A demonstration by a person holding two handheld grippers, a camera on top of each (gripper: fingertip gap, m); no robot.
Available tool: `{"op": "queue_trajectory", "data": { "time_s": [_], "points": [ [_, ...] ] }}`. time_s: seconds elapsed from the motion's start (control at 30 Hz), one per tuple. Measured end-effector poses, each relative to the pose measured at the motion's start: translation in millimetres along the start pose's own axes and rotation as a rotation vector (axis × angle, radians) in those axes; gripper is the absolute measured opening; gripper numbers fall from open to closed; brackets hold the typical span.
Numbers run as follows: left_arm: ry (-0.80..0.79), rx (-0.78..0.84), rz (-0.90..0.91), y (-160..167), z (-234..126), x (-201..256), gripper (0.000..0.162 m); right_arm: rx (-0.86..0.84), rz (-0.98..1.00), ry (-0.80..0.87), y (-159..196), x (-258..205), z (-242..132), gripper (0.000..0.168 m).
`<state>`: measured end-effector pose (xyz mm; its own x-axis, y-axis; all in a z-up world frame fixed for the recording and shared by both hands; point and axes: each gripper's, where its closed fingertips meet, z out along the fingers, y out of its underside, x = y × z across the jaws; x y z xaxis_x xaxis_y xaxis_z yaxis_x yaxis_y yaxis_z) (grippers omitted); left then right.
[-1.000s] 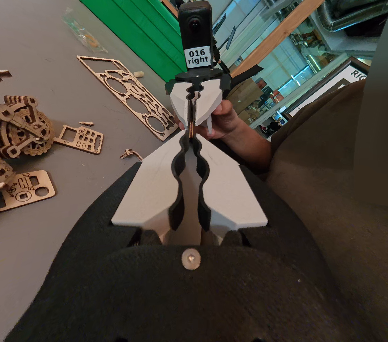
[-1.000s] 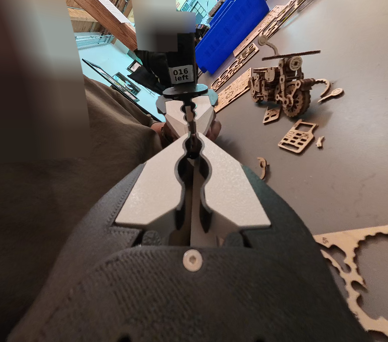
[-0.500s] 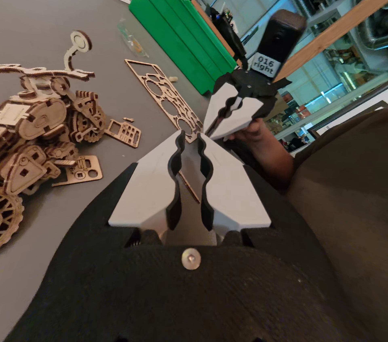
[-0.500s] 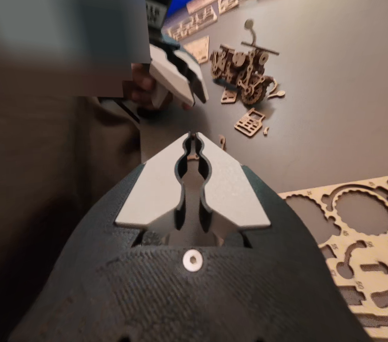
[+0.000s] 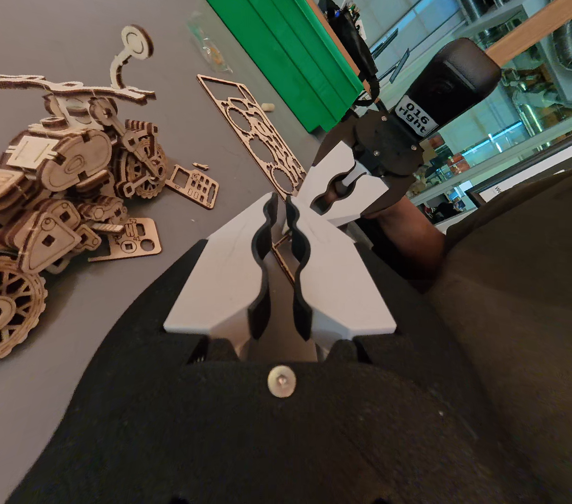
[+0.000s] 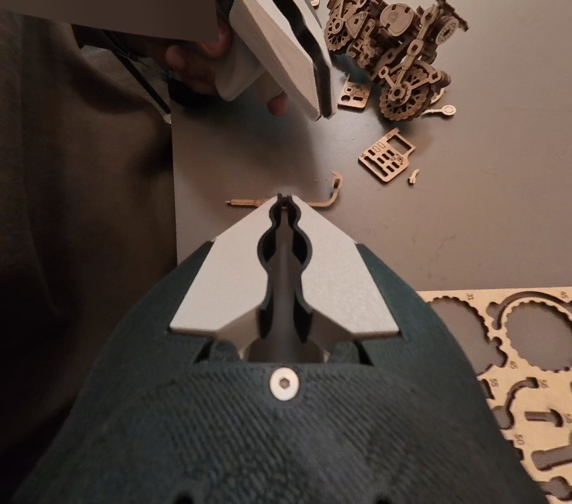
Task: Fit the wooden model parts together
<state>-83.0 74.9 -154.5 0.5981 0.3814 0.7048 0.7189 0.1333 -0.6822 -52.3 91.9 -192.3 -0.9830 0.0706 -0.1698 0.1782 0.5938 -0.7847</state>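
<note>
My right gripper (image 6: 283, 197) is shut on a thin wooden rod with a hooked end (image 6: 331, 195), held low over the grey table (image 6: 402, 226) near its front edge. The rod sticks out on both sides of the tips. My left gripper (image 5: 280, 200) is open a little and empty, and the rod (image 5: 282, 255) shows through its gap. It hangs above and left in the right wrist view (image 6: 322, 113). The right gripper (image 5: 314, 204) sits just beyond its tips. The part-built wooden motorcycle (image 5: 77, 164) stands to the left, also in the right wrist view (image 6: 399, 34).
A slotted wooden plate (image 6: 387, 158), a small holed plate (image 5: 133, 241) and a tiny fragment (image 6: 413, 176) lie near the model. A cut-out sheet (image 6: 510, 350) lies at the right, a green bin (image 5: 278, 34) and plastic bag (image 5: 210, 47) farther off. The person's torso (image 6: 77, 180) is at the table edge. Between my left fingertips and the part-built wooden motorcycle (image 5: 77, 164) there is roughly 10 centimeters. Seen from the right wrist view (image 6: 393, 19) as well.
Both grippers held the thin part tip to tip in the air. The left gripper has let go and opened. The right gripper has swung down to the table with the rod.
</note>
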Motion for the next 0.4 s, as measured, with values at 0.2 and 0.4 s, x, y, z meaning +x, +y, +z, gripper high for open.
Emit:
{"op": "queue_trajectory", "data": {
  "time_s": [0.2,0.4],
  "points": [
    [-0.001,-0.013,0.004,2.3,1.0,1.1,0.004,0.001,-0.011,0.001,-0.5,-0.7,1.0,0.002],
    [-0.021,-0.025,0.025,4.2,2.8,0.8,0.004,-0.002,-0.038,0.015,-0.3,-1.1,1.8,0.002]
  ]
}}
